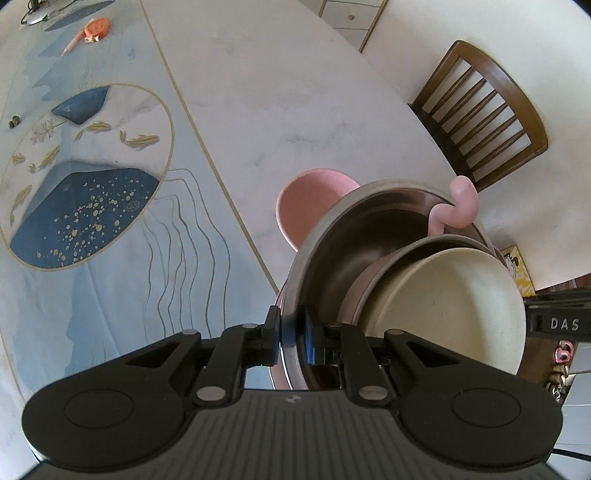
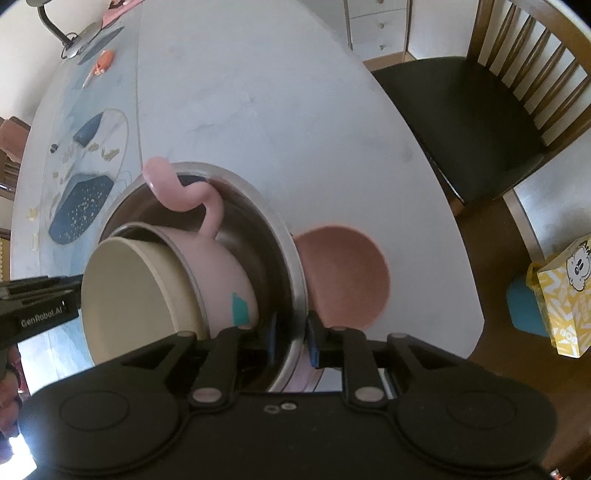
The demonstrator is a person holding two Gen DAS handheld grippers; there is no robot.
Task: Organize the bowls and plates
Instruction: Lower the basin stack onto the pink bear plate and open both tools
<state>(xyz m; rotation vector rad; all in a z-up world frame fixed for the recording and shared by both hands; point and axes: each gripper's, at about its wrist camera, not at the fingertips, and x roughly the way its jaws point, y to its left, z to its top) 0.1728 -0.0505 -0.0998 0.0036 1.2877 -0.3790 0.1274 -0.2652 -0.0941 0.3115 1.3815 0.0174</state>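
The steel bowl's (image 1: 325, 236) rim was clamped between the left gripper's (image 1: 291, 332) pads, and straddled by the right gripper's (image 2: 291, 338) slightly parted pads. Inside lay a pink mug (image 2: 218, 273) holding a cream bowl (image 1: 443, 310); beyond sat a pink bowl (image 2: 343, 273).

Items counted across both views. Steel bowl (image 1: 325, 236): one. Pink cup (image 2: 218, 273) with curled handle, lying inside the steel bowl: one. Cream bowl (image 1: 447, 306) nested in the cup: one. Pink bowl (image 2: 347, 273) on the table: one. Chairs (image 1: 480, 110): one. Yellow boxes (image 2: 565, 295): one. Orange object (image 1: 94, 31) at the far end: one. Grippers: two.
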